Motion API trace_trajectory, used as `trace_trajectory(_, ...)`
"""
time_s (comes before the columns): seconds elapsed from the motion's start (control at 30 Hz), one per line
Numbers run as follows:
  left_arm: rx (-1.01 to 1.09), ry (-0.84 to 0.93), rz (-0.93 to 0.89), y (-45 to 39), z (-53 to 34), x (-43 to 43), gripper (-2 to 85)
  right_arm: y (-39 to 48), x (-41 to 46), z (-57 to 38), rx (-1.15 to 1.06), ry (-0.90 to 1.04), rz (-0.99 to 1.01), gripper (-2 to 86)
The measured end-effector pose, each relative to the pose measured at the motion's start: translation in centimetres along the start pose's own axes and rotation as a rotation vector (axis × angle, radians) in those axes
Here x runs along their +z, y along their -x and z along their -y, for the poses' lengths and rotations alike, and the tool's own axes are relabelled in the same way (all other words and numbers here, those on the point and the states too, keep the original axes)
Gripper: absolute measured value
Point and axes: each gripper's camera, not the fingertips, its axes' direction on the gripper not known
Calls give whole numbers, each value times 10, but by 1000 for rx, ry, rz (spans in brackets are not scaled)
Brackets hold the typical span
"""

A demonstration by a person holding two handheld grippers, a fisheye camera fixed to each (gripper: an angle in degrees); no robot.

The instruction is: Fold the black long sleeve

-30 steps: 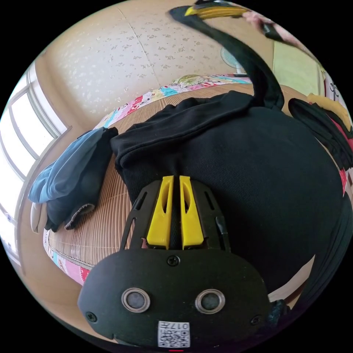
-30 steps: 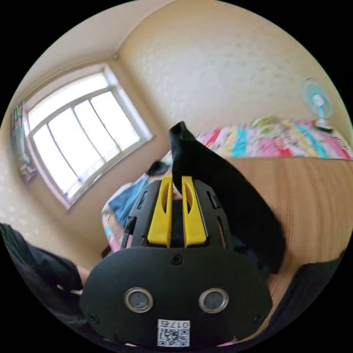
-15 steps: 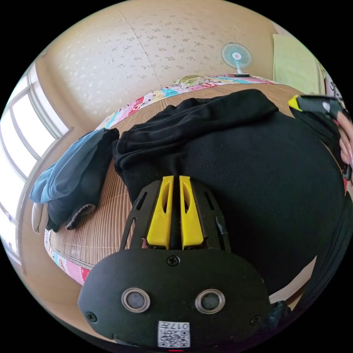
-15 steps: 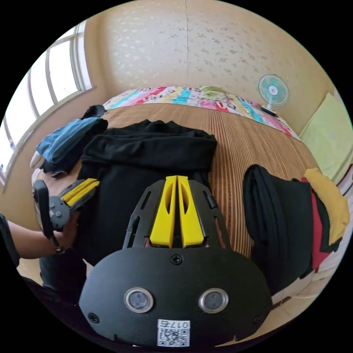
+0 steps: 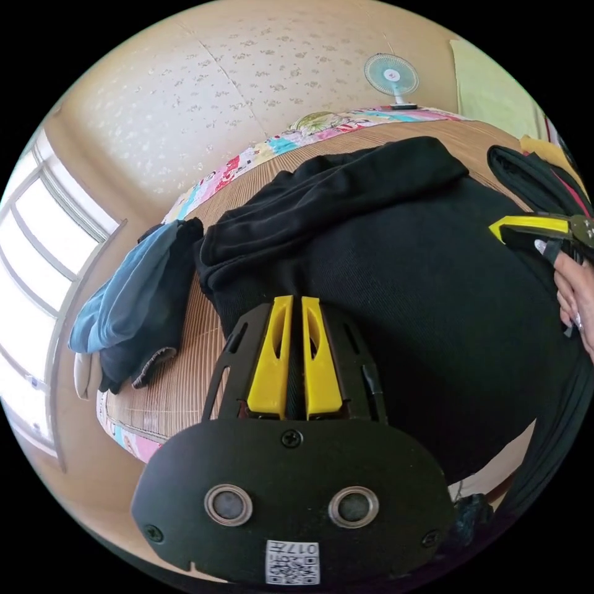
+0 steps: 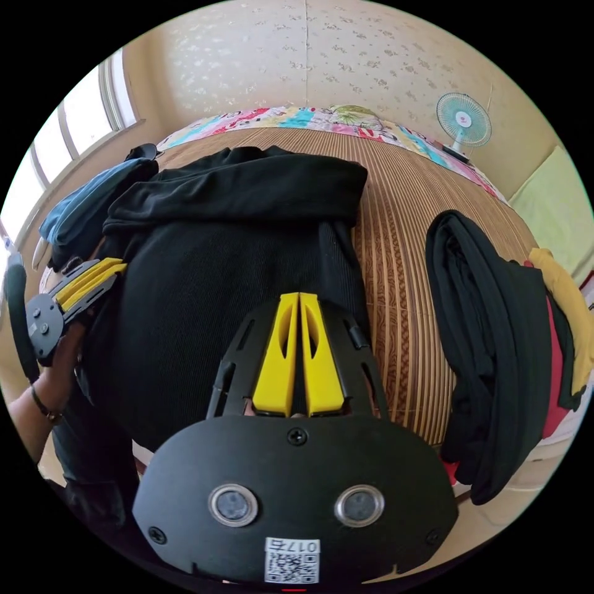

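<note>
1. The black long sleeve (image 6: 229,260) lies spread on the bed's bamboo mat (image 6: 396,260), one sleeve folded across its top
2. My left tongs (image 5: 295,303) and right tongs (image 6: 299,300) hover above it, jaws closed on nothing
3. A blue garment (image 5: 124,297) sits left, a pile of clothes (image 6: 501,334) right

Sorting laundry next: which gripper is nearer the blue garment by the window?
Left. The left gripper sits at the black long sleeve's edge beside the blue garment; the right gripper is mid-shirt, farther away.
</note>
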Motion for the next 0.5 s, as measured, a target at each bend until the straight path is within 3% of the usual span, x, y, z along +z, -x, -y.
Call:
trace_trajectory(0.07,-44,40,-25,3,8,-1,28,7,3,4,17,21,-24,4)
trace_trajectory(0.17,-189,130,-146,21,28,6,19,8,5,25,229,132,-10,4)
trace_trajectory(0.27,-234,233,-236,35,60,21,12,30,17,40,191,149,-118,4)
trace_trajectory(0.37,-153,274,-208,28,97,35,7,53,32,47,111,104,-258,3)
trace_trajectory(0.5,-92,129,-45,0,121,46,1,55,45,68,135,88,-298,3)
